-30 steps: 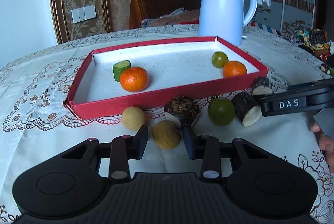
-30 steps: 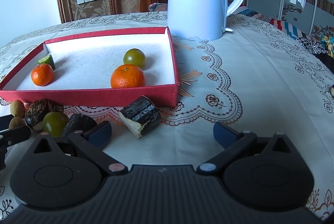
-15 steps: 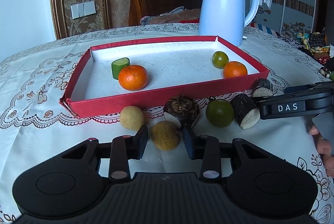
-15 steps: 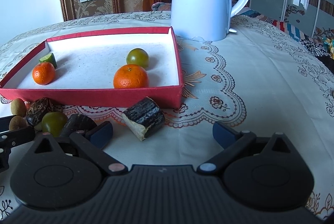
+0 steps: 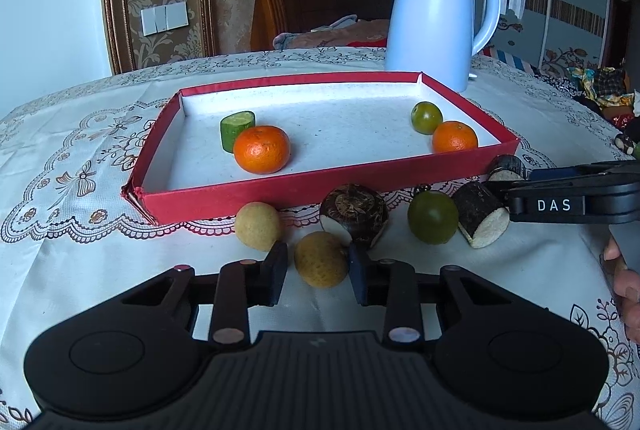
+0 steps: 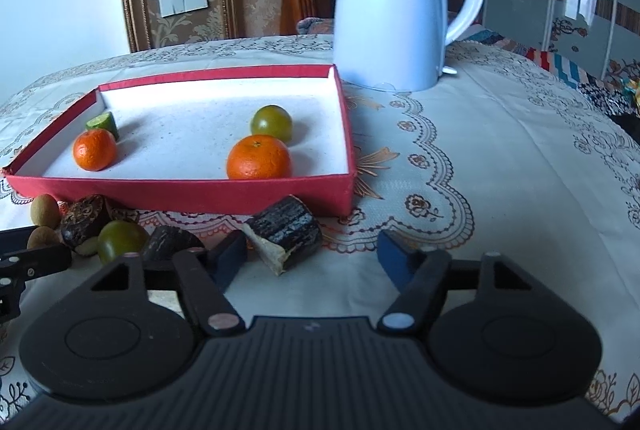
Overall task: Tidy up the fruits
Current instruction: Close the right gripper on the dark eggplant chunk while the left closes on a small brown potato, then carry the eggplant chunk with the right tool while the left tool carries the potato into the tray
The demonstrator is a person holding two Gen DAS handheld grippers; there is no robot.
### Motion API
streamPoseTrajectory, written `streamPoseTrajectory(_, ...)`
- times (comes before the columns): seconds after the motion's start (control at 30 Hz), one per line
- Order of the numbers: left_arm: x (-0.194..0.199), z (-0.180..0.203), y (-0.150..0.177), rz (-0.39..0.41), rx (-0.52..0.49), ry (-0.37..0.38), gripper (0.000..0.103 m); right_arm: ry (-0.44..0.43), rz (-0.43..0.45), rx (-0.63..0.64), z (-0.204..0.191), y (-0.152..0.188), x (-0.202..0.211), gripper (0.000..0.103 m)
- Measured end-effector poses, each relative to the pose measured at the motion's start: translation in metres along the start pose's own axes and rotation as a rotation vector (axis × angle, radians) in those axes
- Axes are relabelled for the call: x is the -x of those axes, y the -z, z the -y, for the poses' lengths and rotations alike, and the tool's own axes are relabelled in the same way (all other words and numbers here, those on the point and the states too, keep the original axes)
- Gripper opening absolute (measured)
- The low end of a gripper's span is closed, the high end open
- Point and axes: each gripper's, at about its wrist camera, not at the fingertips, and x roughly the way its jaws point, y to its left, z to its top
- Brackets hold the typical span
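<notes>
Gathering loose produce from the bench (image 5: 80, 270) into the red tray (image 5: 360, 185) is the step in hand, and both grippers are at the pick-up stage. The left gripper (image 5: 318, 268) has just been narrowing, and its pads sit against the two sides of a yellow-brown longan (image 5: 320, 260) that lies on the cloth in front of the tray; this reads as a grip, though the fruit is not yet lifted. A second longan (image 5: 257, 226), a taro piece (image 5: 354, 207) and a green citrus (image 5: 433, 217) lie close by, all outside the tray. The right gripper (image 6: 312, 256) has just been closing from wide to a middling gap. A dark-skinned cut root chunk (image 6: 286, 230) lies between its fingers, just beside the left one, with clear space to the right finger (image 6: 394, 262), so nothing is held there.

Two oranges, a green citrus and a cucumber piece already lie inside the tray.

Next move, as judged: lift the longan clear of the tray's near wall, carry it over and release it on a bare part of the white floor. The right gripper needs further closing before any lift.
</notes>
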Motion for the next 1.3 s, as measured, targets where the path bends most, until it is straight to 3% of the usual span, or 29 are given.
streamPoseTrajectory(0.23, 0.0, -0.003, 0.0, -0.003, 0.014, -0.001, 0.032, 0.01, 0.014, -0.01, 0.001, 0.0, 0.002, 0.046)
streamPoseTrajectory(0.63, 0.001, -0.004, -0.001, 0.002, 0.013, 0.001, 0.028, 0.011, 0.019, -0.024, 0.004, 0.001, 0.003, 0.043)
streamPoseTrajectory(0.73, 0.001, -0.005, -0.001, 0.004, 0.018, -0.003, 0.028, 0.015, 0.023, -0.027, 0.004, 0.001, 0.003, 0.034)
streamPoseTrajectory(1.3, 0.006, -0.006, -0.001, 0.045, 0.029, -0.02, 0.028, 0.003, 0.052, -0.065, 0.01, 0.001, 0.008, 0.033)
